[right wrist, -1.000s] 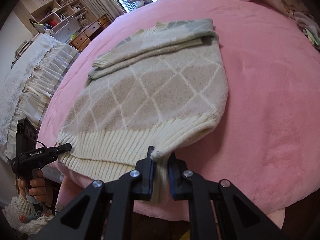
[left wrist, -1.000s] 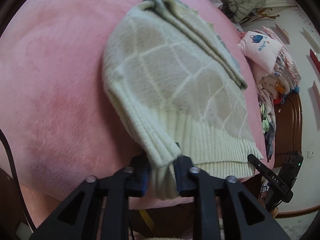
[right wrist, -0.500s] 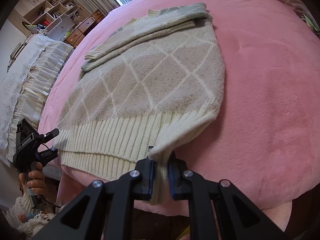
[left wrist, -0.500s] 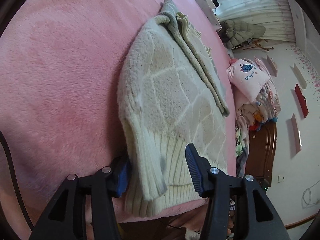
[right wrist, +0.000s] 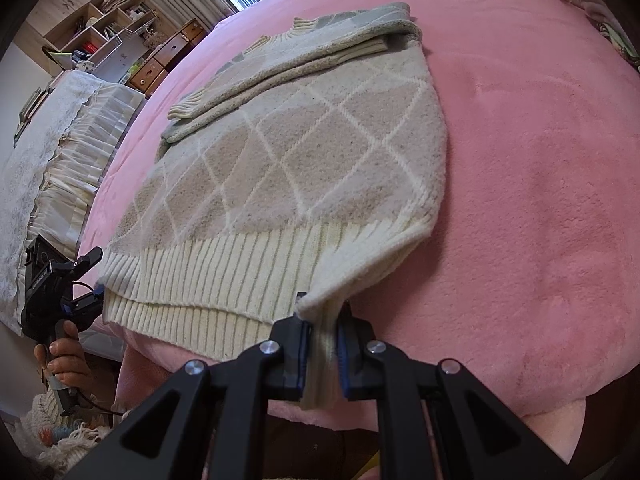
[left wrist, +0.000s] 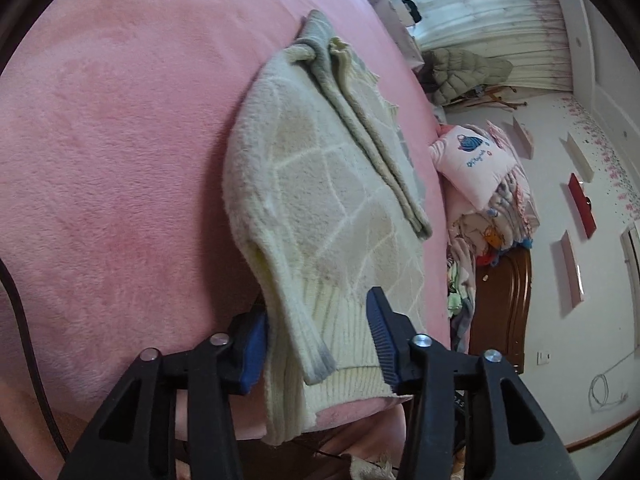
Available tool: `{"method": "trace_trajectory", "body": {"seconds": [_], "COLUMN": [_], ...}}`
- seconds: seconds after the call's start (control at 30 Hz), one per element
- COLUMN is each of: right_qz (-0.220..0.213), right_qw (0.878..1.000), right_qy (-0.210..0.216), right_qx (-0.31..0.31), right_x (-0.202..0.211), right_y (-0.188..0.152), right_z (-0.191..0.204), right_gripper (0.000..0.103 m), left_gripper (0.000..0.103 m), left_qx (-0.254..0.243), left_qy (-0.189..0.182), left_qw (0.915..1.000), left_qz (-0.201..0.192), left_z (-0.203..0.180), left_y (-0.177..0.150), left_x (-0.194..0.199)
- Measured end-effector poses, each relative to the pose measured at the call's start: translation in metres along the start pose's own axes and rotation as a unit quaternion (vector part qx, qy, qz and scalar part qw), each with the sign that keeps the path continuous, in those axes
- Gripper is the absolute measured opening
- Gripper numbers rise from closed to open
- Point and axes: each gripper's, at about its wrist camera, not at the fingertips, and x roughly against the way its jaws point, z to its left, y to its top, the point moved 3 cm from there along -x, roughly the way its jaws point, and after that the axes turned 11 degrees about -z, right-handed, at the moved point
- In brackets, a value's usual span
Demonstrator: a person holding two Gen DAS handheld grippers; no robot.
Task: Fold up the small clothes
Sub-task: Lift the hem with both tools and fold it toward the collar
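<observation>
Released since the earlier frame: sweater [left wrist: 316,184] corner formerly pinched by left gripper [left wrist: 316,350], jaws then opened and lately narrowed a little. Jaws now partly apart, straddling the ribbed hem corner and hanging cuff [left wrist: 316,360]; left pad close against the knit, right pad clear of it, no grip. Right gripper [right wrist: 322,354]: jaws nearly closed, clamped on the opposite hem corner, fabric bunched between pads. Sweater location: flat on pink bed [right wrist: 540,208], diamond pattern up, sleeves folded across the far end, hem at the near edge. Left gripper handle held by a hand [right wrist: 60,354], seen in right wrist view
</observation>
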Motion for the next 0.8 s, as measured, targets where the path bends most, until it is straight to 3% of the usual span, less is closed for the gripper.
{"method": "trace_trajectory", "body": {"seconds": [0.07,0.13,0.33,0.6,0.8], "right_qz": [0.0,-0.001,-0.002,-0.044,-0.084], "right_qw": [1.0,1.0,1.0,0.998,0.995], "right_qy": [0.0,0.0,-0.002,0.006,0.024], "right_qx": [-0.001,-0.001,0.005,0.04,0.039], "right_x": [0.0,0.001,0.001,0.02,0.035], "right_y": [0.0,0.0,0.001,0.022,0.061], "right_z": [0.0,0.0,0.001,0.017,0.028], "right_gripper": [0.012,0.012,0.011,0.011,0.01], "left_gripper": [0.032,0.015,0.008,0.007,0.007], "left_qx": [0.003,-0.001,-0.064,-0.119,-0.141], "left_qy": [0.016,0.03,0.099,0.074,0.056], "left_qw": [0.9999,0.9995,0.993,0.9901,0.9882], "left_qz": [0.002,0.003,0.011,-0.013,-0.023], "left_z": [0.004,0.006,-0.003,-0.053,-0.092], "left_y": [-0.001,-0.002,-0.006,0.013,0.036], "left_x": [-0.001,-0.001,-0.002,0.007,-0.008]}}
